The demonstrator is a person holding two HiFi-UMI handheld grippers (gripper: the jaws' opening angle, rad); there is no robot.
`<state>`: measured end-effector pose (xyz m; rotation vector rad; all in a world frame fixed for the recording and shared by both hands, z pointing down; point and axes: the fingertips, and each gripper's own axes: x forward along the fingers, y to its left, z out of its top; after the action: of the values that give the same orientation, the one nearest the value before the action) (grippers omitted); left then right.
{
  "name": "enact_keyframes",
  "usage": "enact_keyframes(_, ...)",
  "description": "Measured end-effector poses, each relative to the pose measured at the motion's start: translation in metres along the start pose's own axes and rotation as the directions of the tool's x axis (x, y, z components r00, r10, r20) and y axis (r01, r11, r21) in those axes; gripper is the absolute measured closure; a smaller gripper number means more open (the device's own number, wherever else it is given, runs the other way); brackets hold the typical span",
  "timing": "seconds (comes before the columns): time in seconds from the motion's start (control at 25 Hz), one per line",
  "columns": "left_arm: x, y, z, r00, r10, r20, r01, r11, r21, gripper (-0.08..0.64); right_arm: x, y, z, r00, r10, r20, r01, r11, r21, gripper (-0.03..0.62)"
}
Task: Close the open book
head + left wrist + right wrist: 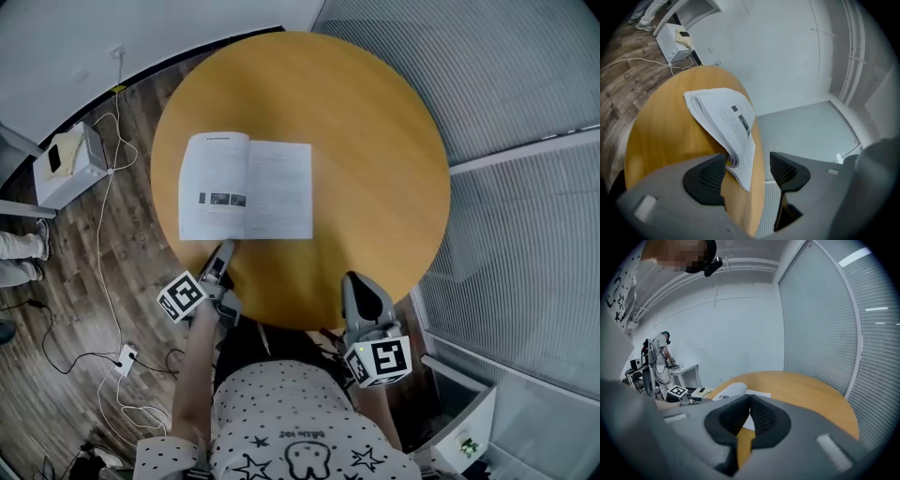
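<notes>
An open book (246, 187) with white printed pages lies flat on the left half of the round wooden table (375, 141). My left gripper (225, 251) is at the book's near edge, by the spine. In the left gripper view the picture is rolled sideways: the book (726, 117) runs away from me and its near corner reaches in between the open jaws of the left gripper (747, 168), with neither pad pressing on it. My right gripper (359, 286) hovers at the table's front edge, right of the book. It is shut (750, 401) and empty, with the book (729, 391) to its front left.
A white box (67, 164) stands on the wooden floor left of the table, with cables (108, 281) and a power strip (125, 356). Slatted blinds (525, 187) close off the right side. A person (661, 352) stands at a white desk (684, 373) far behind.
</notes>
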<state>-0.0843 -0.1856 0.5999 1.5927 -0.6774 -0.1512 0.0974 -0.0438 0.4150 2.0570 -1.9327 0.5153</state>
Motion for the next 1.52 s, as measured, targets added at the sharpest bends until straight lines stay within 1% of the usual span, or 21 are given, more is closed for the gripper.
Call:
enact_keyframes(0.12, 0.003, 0.008, 0.007, 0.999, -0.001, 0.040, 0.004, 0.997, -0.071, 0.276, 0.002, 0.004, -0.006, 1.000, 0.007, -0.021, -0.006, 1.000, 0.008, 0.588)
enact_keyframes(0.28, 0.008, 0.017, 0.013, 0.996, -0.003, 0.092, 0.016, 0.990, -0.138, 0.276, 0.004, 0.003, -0.010, 0.999, 0.010, -0.033, -0.009, 1.000, 0.011, 0.588)
enact_keyframes(0.4, 0.010, 0.024, 0.020, 0.990, -0.016, 0.142, 0.045, 0.978, -0.203, 0.276, 0.004, 0.003, -0.013, 0.999, 0.011, -0.037, -0.010, 1.000, 0.013, 0.588)
enact_keyframes(0.44, 0.010, 0.029, 0.021, 0.988, -0.011, 0.156, 0.046, 0.974, -0.223, 0.276, 0.004, 0.003, -0.014, 0.999, 0.011, -0.040, -0.011, 1.000, 0.013, 0.588)
enact_keyframes(0.52, 0.010, 0.036, 0.024, 0.984, 0.002, 0.177, 0.042, 0.968, -0.246, 0.276, 0.003, 0.003, -0.015, 0.999, 0.013, -0.045, -0.013, 1.000, 0.011, 0.588)
enact_keyframes(0.6, 0.011, 0.036, 0.027, 0.981, -0.001, 0.193, 0.050, 0.967, -0.250, 0.276, 0.003, 0.004, -0.011, 0.999, 0.017, -0.044, -0.017, 1.000, 0.007, 0.588)
enact_keyframes(0.76, 0.009, 0.036, 0.039, 0.972, -0.005, 0.234, 0.063, 0.969, -0.241, 0.276, 0.003, 0.006, -0.008, 0.999, 0.024, -0.044, -0.024, 1.000, 0.000, 0.588)
enact_keyframes(0.96, 0.005, 0.044, 0.054, 0.965, 0.027, 0.260, 0.027, 0.979, -0.201, 0.276, 0.006, 0.007, -0.012, 0.998, 0.037, -0.049, -0.037, 0.999, 0.001, 0.588)
enact_keyframes(1.04, 0.005, 0.047, 0.056, 0.966, 0.032, 0.257, 0.014, 0.985, -0.173, 0.276, 0.008, 0.007, -0.015, 0.998, 0.040, -0.050, -0.040, 0.999, 0.001, 0.588)
enact_keyframes(1.12, 0.005, 0.049, 0.055, 0.969, 0.048, 0.242, -0.021, 0.994, -0.111, 0.279, 0.009, 0.008, -0.017, 0.998, 0.042, -0.051, -0.042, 0.999, 0.002, 0.588)
enact_keyframes(1.16, 0.004, 0.048, 0.055, 0.970, 0.063, 0.235, -0.047, 0.996, -0.072, 0.296, 0.008, 0.008, -0.017, 0.998, 0.042, -0.051, -0.042, 0.999, 0.002, 0.588)
enact_keyframes(1.2, 0.002, 0.048, 0.055, 0.970, 0.078, 0.231, -0.072, 0.997, -0.035, 0.336, 0.008, 0.008, -0.017, 0.998, 0.042, -0.051, -0.042, 0.999, 0.001, 0.588)
enact_keyframes(1.24, 0.001, 0.047, 0.055, 0.969, 0.090, 0.232, -0.090, 0.996, -0.008, 0.381, 0.007, 0.008, -0.017, 0.998, 0.041, -0.050, -0.041, 0.999, 0.001, 0.588)
enact_keyframes(1.28, 0.001, 0.046, 0.055, 0.967, 0.096, 0.234, -0.101, 0.995, 0.008, 0.407, 0.006, 0.007, -0.016, 0.998, 0.039, -0.050, -0.039, 0.999, 0.000, 0.588)
enact_keyframes(1.44, 0.000, 0.045, 0.058, 0.964, 0.098, 0.246, -0.106, 0.994, 0.017, 0.448, 0.004, 0.004, -0.016, 0.999, 0.030, -0.044, -0.030, 1.000, -0.005, 0.588)
enact_keyframes(1.52, -0.002, 0.042, 0.059, 0.962, 0.094, 0.256, -0.107, 0.994, 0.034, 0.465, 0.003, 0.003, -0.015, 0.999, 0.026, -0.040, -0.026, 1.000, -0.008, 0.588)
